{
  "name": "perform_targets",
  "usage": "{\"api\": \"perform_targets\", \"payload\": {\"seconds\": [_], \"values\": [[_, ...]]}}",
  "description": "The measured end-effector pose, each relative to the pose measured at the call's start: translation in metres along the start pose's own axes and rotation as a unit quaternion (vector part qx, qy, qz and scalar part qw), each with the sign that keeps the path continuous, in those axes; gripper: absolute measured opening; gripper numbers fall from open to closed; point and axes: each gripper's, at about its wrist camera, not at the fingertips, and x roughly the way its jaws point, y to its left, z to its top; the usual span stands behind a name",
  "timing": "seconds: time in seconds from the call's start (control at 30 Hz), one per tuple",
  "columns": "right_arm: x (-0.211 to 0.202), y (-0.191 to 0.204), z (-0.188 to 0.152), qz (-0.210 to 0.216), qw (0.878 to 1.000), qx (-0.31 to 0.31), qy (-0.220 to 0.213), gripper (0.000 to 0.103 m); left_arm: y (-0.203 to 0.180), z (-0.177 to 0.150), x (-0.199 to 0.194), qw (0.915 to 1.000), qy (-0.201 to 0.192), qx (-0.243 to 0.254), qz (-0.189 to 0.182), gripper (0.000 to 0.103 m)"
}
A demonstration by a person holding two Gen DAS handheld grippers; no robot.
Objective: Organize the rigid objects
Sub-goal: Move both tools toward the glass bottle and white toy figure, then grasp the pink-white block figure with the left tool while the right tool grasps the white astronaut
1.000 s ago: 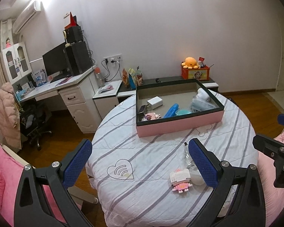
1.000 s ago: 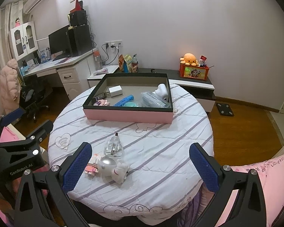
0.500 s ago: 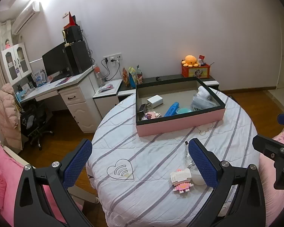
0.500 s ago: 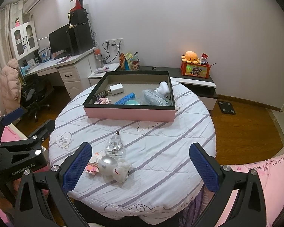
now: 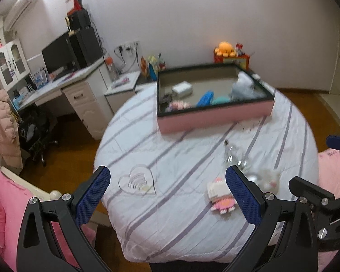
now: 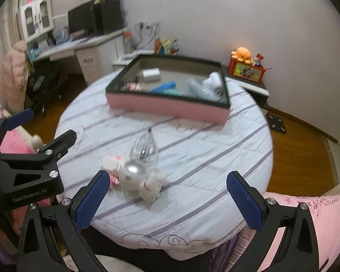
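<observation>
Both grippers have moved closer to the round table [image 5: 192,238]. The toys [image 6: 142,179] and pink box [image 6: 170,106] now appear larger and blurred.

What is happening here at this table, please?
A person holds one hand-held gripper in each hand over a round table, tidying small items into a pink box. Both the left hand-held gripper and the right hand-held gripper are open and empty. Three things are not yet in the box: a clear glass bottle, a white toy figure and a pink block figure.
</observation>
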Motion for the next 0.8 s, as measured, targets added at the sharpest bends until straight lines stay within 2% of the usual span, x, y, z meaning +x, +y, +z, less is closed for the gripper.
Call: {"api": "perform_targets", "payload": {"seconds": [0.1, 0.23, 0.37, 0.57, 0.67, 0.77, 0.8], "values": [[0.018, 0.005, -0.006, 0.013, 1.0, -0.002, 0.027, 0.103, 0.002, -0.01, 0.016, 0.9996, 0.026, 0.001, -0.01, 0.103], [0.044, 0.01, -0.013, 0.008, 0.998, -0.005, 0.065, 0.103, 0.005, -0.021, 0.036, 0.9981, 0.059, 0.0, -0.015, 0.103], [0.064, 0.011, -0.018, 0.016, 0.996, 0.002, 0.091, 0.103, 0.009, -0.026, 0.049, 0.9961, 0.081, -0.005, -0.035, 0.103], [0.082, 0.008, -0.021, 0.036, 0.994, 0.014, 0.099, 0.103, 0.009, -0.031, 0.064, 0.9937, 0.105, -0.007, -0.038, 0.103], [0.087, 0.003, -0.02, 0.067, 0.993, 0.026, 0.09, 0.093, 0.01, -0.033, 0.069, 0.9921, 0.116, -0.014, -0.047, 0.103], [0.092, 0.001, -0.02, 0.091, 0.991, 0.036, 0.09, 0.073, 0.01, -0.032, 0.072, 0.9913, 0.122, -0.013, -0.049, 0.103], [0.093, 0.0, -0.02, 0.089, 0.991, 0.04, 0.091, 0.073, 0.008, -0.032, 0.073, 0.9903, 0.125, -0.012, -0.06, 0.103]]}}
